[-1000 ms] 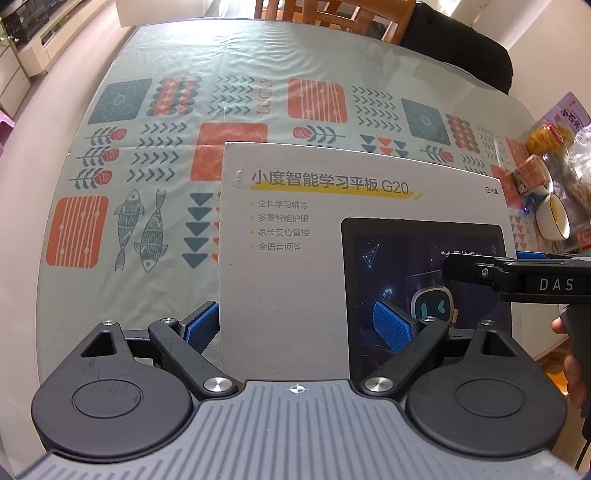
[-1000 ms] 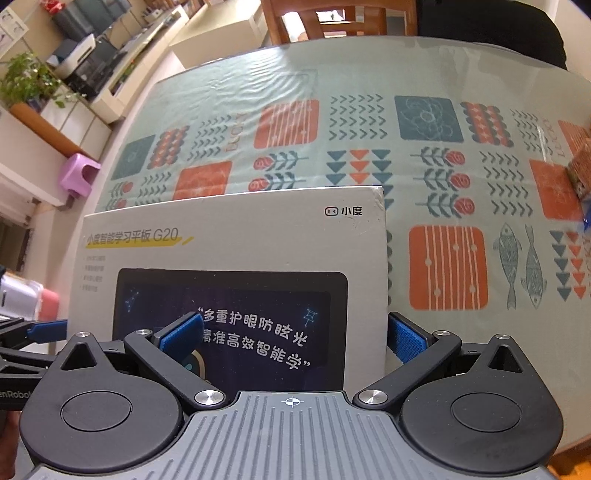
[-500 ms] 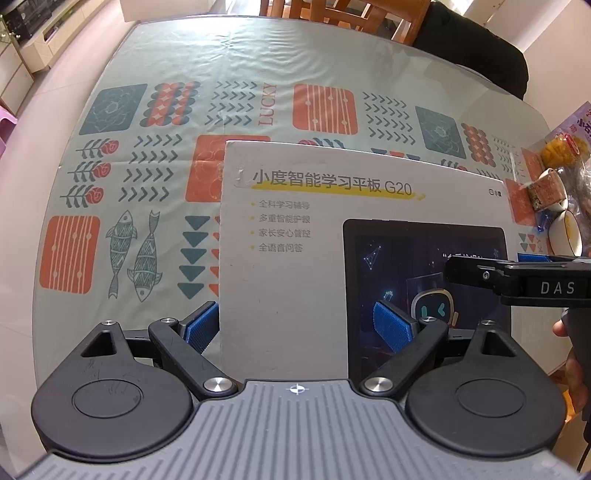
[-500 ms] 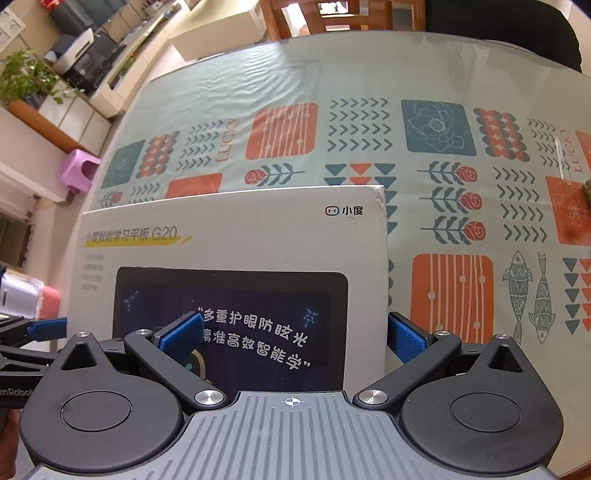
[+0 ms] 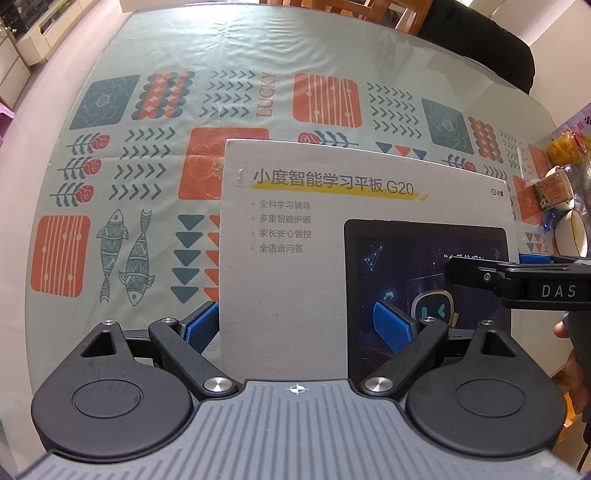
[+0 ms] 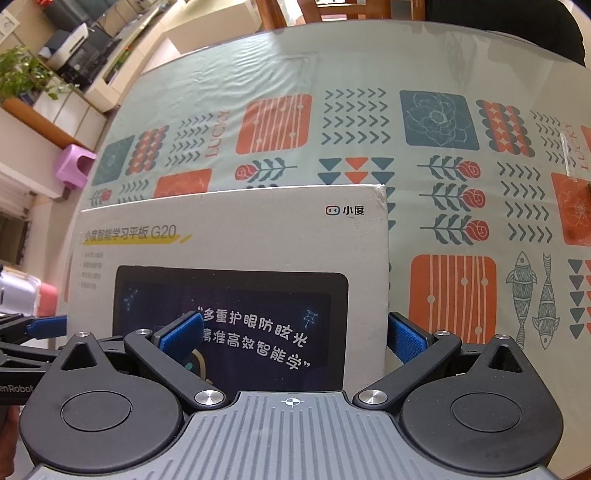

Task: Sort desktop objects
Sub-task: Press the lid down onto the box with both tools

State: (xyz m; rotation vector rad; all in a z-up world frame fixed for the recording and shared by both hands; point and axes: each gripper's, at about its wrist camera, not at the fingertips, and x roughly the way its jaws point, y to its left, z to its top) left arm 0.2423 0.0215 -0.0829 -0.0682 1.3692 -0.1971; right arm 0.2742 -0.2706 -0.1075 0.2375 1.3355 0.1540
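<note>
A flat grey tablet box point(image 5: 317, 258) with a dark tablet picture and Chinese print is held above the patterned table by both grippers. My left gripper point(image 5: 299, 325) grips its left end, one blue pad under the box and one pad point(image 5: 391, 325) on top. My right gripper point(image 6: 291, 336) grips the box point(image 6: 236, 236) at its right end, one pad point(image 6: 181, 332) on top and one at the edge. The right gripper also shows in the left wrist view point(image 5: 517, 280), and the left gripper's fingers point(image 6: 40, 328) show in the right wrist view.
The table point(image 5: 155, 122) carries a patterned cloth under glass. Snack packets point(image 5: 554, 184) and a white bowl point(image 5: 572, 232) sit at its right edge. Wooden chairs point(image 6: 332, 11) stand at the far side. A purple stool point(image 6: 74, 166) is on the floor to the left.
Both grippers and the box have moved forward over the table; the snacks and bowl have slid toward the right edge of the left wrist view. The grips are unchanged.
</note>
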